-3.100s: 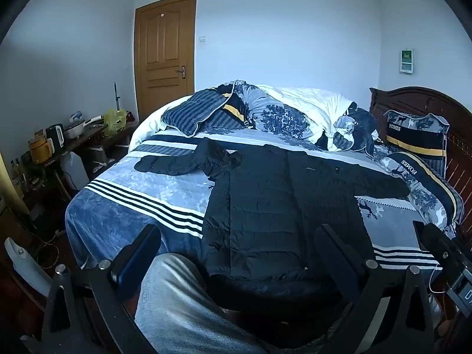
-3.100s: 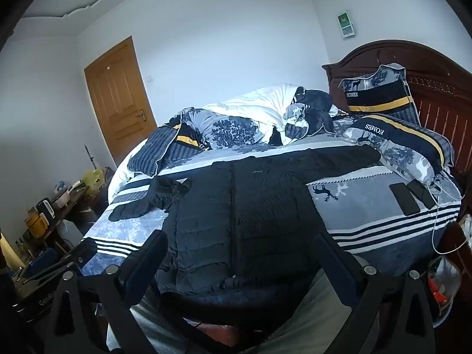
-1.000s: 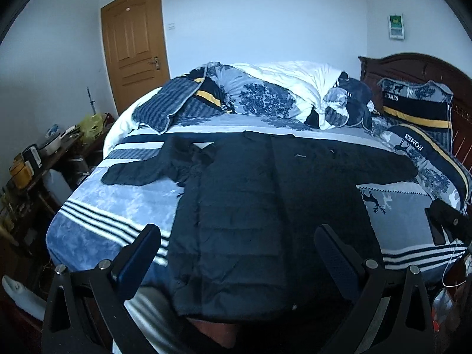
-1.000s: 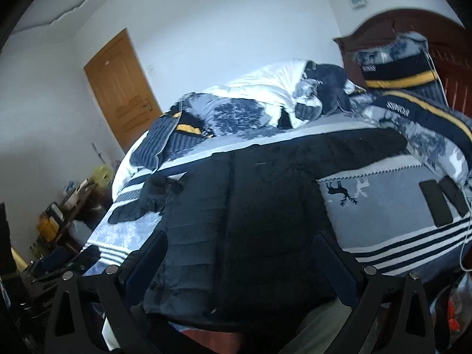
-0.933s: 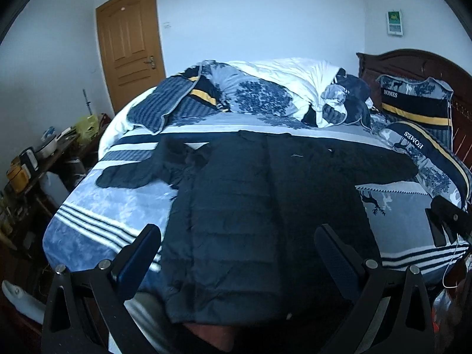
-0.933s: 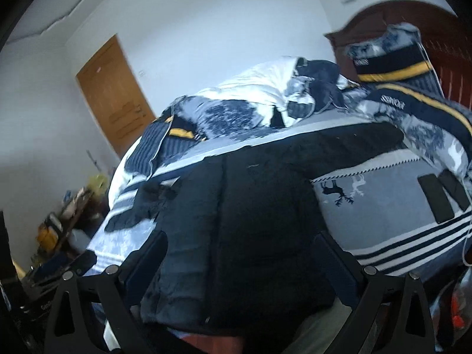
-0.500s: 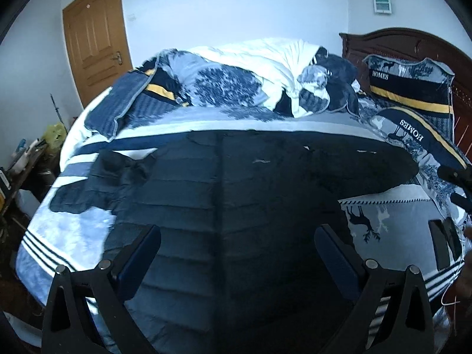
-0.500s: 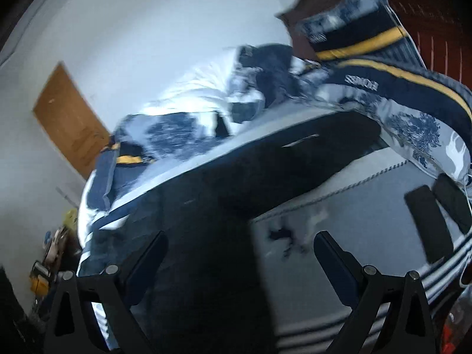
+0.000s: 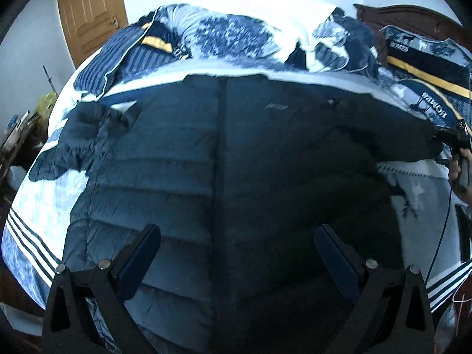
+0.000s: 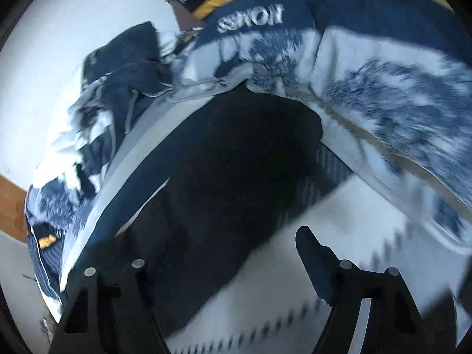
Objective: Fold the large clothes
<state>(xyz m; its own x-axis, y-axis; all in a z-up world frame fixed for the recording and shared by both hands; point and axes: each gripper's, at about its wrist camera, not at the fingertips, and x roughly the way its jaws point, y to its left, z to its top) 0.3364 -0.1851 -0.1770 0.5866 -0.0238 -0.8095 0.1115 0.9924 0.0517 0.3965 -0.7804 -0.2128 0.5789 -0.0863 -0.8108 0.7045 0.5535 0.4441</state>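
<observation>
A black quilted jacket (image 9: 236,159) lies spread flat on the bed (image 9: 44,212), front up, zip down the middle. Its left sleeve (image 9: 79,135) is crumpled at the left; its right sleeve (image 9: 392,129) stretches out to the right. My left gripper (image 9: 236,250) is open and empty, low over the jacket's body. My right gripper (image 10: 227,253) is open and empty, close over the end of the right sleeve (image 10: 236,171). It also shows at the right edge of the left wrist view (image 9: 455,147), beside the sleeve cuff.
A heap of duvets (image 9: 236,32) lies along the far side of the bed. Pillows (image 9: 424,59) lean on the wooden headboard (image 9: 407,14) at the right; one pillow (image 10: 368,73) lies right next to the sleeve end. A door (image 9: 91,11) and a cluttered side table (image 9: 17,129) are at the left.
Both grippers have moved forward and down over the bed. The right one has swung far right to the sleeve end. The jacket has not moved.
</observation>
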